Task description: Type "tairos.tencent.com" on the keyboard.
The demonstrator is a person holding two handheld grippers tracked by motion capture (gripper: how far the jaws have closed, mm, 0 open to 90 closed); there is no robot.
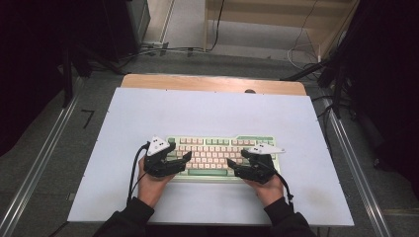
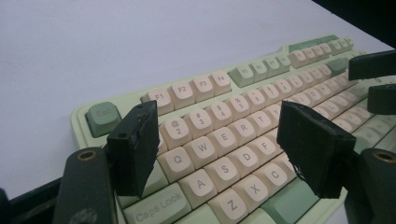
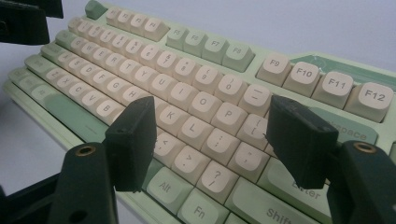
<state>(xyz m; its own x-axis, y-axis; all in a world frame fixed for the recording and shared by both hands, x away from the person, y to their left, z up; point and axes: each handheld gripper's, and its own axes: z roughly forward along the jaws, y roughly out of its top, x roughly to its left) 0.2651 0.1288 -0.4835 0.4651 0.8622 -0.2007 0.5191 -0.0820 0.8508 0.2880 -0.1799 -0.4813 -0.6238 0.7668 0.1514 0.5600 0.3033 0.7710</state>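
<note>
Now both tools, left tool (image 1: 174, 159) and right tool (image 1: 240, 161), hang spread and empty over the keyboard (image 1: 212, 152) on the counter (image 1: 207, 111), so a careless dip could likely press neighbouring keys or nudge it sideways.

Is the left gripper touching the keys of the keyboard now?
Cannot tell. In the left gripper view the left gripper stands open over the keyboard, around the Q, W, E keys, but its pads' lower edges hide any contact or gap.
</note>
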